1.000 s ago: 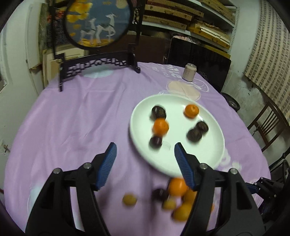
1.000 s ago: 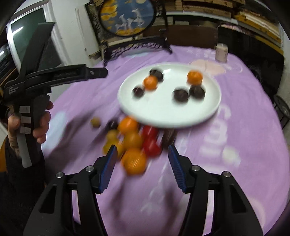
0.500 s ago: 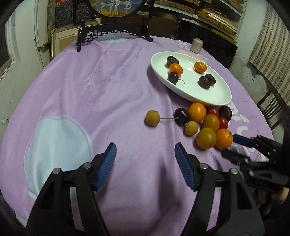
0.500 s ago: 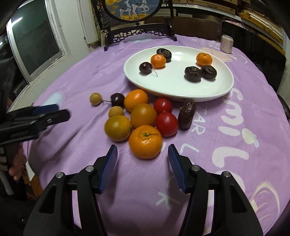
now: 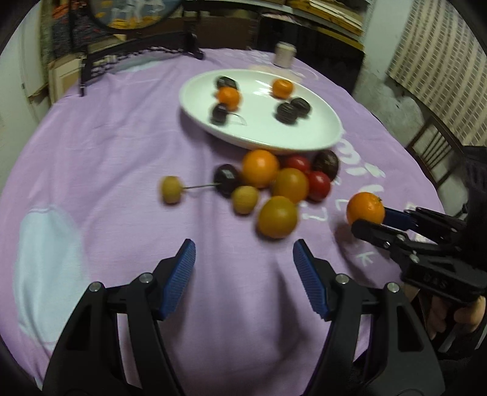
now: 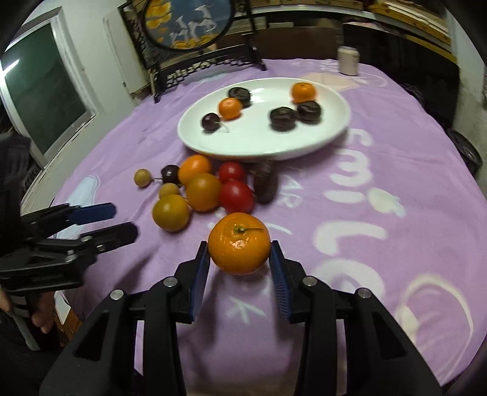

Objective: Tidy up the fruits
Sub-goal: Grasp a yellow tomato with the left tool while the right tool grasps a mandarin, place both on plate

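Observation:
My right gripper (image 6: 239, 259) is shut on an orange tangerine (image 6: 239, 251) and holds it just above the purple cloth; it also shows in the left wrist view (image 5: 365, 209). My left gripper (image 5: 244, 259) is open and empty, short of a loose pile of fruit (image 5: 275, 186): oranges, red tomatoes, dark plums and small yellow fruits. A white plate (image 6: 319, 134) behind the pile holds two small tangerines and several dark fruits. The left gripper shows in the right wrist view (image 6: 112, 222) at the left.
A round table with a purple cloth (image 6: 380, 189) carries everything. A black stand with a round painted screen (image 6: 188, 24) and a small pale jar (image 6: 348, 60) stand at the far side. A wooden chair (image 5: 438, 146) is at the right.
My right gripper has shut on the front tangerine and lifted it away from the pile. My left gripper has moved closer to the pile and stays open.

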Demonstrator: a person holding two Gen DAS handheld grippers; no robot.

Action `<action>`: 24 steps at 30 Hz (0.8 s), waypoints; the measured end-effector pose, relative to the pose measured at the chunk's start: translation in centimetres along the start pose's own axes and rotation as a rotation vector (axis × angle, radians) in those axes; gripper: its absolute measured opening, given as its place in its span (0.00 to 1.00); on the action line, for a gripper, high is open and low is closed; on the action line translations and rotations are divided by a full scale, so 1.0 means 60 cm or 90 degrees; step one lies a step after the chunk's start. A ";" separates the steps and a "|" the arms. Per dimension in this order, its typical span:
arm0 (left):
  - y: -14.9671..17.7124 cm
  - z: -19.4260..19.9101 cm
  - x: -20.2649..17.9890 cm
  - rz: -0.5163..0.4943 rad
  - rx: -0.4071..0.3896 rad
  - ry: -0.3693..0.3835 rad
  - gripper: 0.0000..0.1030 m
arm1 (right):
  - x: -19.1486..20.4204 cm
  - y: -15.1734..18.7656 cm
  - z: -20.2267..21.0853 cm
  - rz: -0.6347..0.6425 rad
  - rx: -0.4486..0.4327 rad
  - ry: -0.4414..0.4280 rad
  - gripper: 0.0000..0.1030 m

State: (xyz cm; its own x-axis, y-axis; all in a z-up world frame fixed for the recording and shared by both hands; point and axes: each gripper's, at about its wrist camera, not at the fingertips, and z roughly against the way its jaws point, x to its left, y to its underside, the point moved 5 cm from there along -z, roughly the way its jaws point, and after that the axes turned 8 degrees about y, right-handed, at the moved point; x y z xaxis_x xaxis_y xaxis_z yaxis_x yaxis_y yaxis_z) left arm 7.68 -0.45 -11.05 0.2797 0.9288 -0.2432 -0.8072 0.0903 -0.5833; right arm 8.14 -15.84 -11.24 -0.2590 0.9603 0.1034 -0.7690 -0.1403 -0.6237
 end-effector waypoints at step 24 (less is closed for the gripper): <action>-0.013 -0.003 -0.031 -0.022 -0.013 0.014 0.35 | 0.000 0.028 0.024 -0.007 0.002 -0.012 0.39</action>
State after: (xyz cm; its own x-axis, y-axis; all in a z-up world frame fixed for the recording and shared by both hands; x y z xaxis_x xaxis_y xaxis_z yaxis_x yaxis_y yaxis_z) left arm 7.88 -2.29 -10.30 0.3181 0.9172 -0.2398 -0.7863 0.1140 -0.6072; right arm 5.99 -16.43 -11.16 -0.2622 0.9569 0.1248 -0.7734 -0.1310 -0.6203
